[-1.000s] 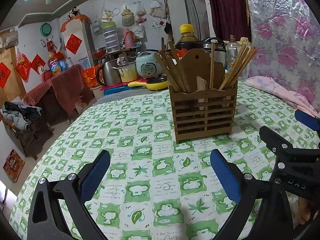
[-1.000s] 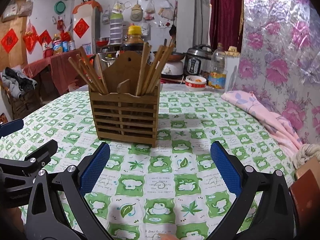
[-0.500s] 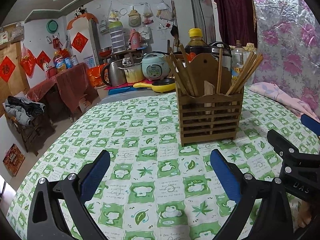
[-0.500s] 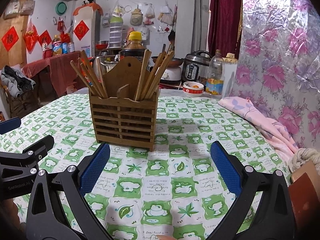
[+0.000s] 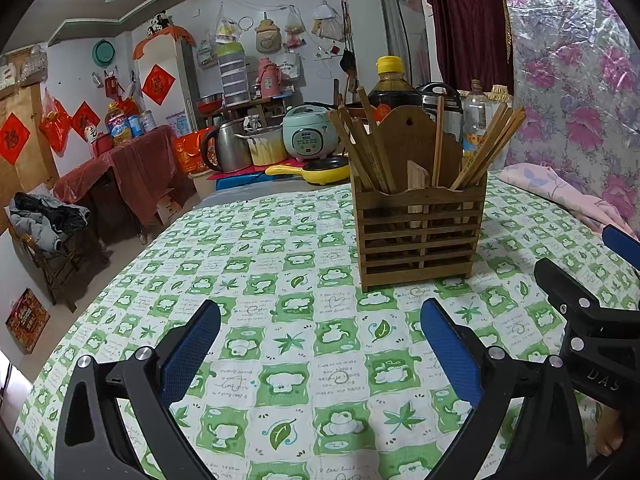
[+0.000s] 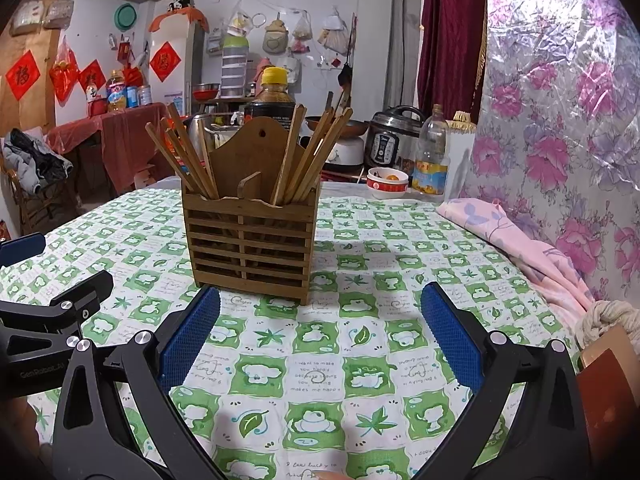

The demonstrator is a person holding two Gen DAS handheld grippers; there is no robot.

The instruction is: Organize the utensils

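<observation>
A slatted wooden utensil holder (image 5: pixel 418 232) stands upright on the green-and-white checked tablecloth (image 5: pixel 280 280). Several wooden chopsticks (image 5: pixel 368 148) lean in its left and right compartments. It also shows in the right wrist view (image 6: pixel 250 248), with chopsticks (image 6: pixel 308 160) fanned out. My left gripper (image 5: pixel 320 344) is open and empty, a short way in front of the holder and to its left. My right gripper (image 6: pixel 320 328) is open and empty, just in front of the holder. Each gripper shows at the edge of the other's view.
A pink folded cloth (image 6: pixel 516 240) lies at the table's right edge by the floral wall. A dark sauce bottle (image 5: pixel 390 88), an oil bottle (image 6: pixel 432 156), a small bowl (image 6: pixel 387 182) and cookers stand behind the holder. A yellow pan (image 5: pixel 312 170) lies at the back.
Both grippers have drawn back a little and tilted up, so the holder sits higher and slightly farther in both views. Both stay open and empty.
</observation>
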